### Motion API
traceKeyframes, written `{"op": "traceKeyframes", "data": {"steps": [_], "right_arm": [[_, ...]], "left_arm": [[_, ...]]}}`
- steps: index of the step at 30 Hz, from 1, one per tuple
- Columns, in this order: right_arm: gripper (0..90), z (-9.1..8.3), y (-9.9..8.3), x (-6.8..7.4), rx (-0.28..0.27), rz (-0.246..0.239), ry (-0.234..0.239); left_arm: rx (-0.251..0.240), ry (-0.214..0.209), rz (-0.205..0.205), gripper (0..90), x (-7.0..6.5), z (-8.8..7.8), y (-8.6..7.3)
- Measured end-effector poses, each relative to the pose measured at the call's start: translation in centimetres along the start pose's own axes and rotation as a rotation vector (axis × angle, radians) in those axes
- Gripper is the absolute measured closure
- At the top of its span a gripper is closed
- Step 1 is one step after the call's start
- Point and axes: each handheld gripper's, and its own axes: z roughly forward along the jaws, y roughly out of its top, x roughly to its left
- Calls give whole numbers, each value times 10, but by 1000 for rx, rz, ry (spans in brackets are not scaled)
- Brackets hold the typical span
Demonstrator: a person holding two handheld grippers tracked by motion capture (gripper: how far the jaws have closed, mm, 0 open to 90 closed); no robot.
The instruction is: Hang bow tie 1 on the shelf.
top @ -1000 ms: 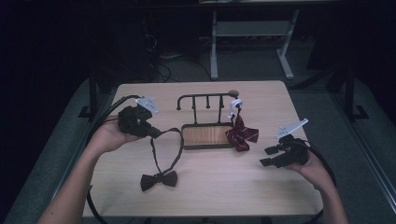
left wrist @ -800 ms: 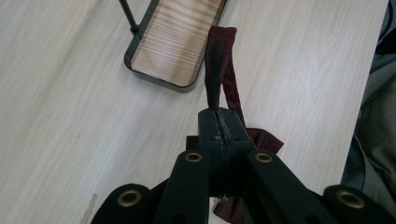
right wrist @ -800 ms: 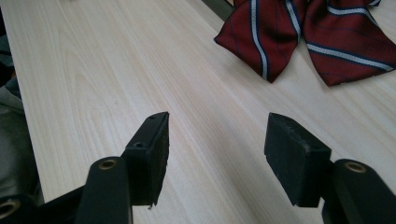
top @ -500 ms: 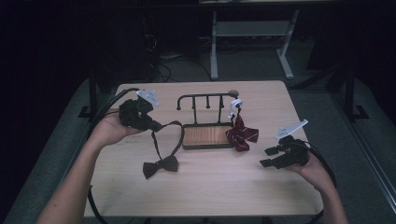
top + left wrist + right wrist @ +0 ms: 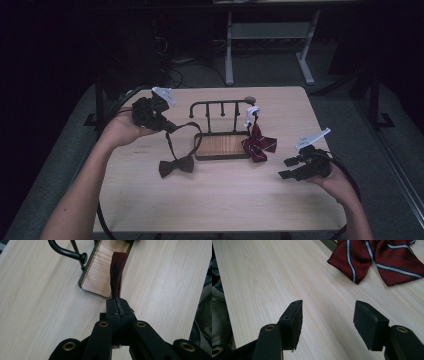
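Dark maroon strap [image 5: 116, 275] is pinched tight in my left gripper [image 5: 167, 126], raised over the table's [image 5: 220, 205] left side; its bow tie [image 5: 176, 165] hangs below, just left of the wooden rack [image 5: 222, 145]. My right gripper [image 5: 289, 168] stands wide and bare, near-right of the striped bow [image 5: 259, 144].

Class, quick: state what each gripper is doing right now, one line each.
Left gripper: shut on the strap of the dark bow tie.
Right gripper: open, holding nothing, near the striped red bow tie.
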Motion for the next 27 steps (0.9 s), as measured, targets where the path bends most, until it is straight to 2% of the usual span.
{"op": "traceKeyframes", "data": {"steps": [8,13,27], "right_arm": [[403,-3,0,0,-9,3,-3],[403,-3,-1,0,-14,0,-4],[404,-7,-2,0,-22,0,-7]], "left_arm": [[2,14,9,899,3,-4,8],[3,19,-1,899,8,-4,11],[-8,16,-58,899,26,-4,12]]}}
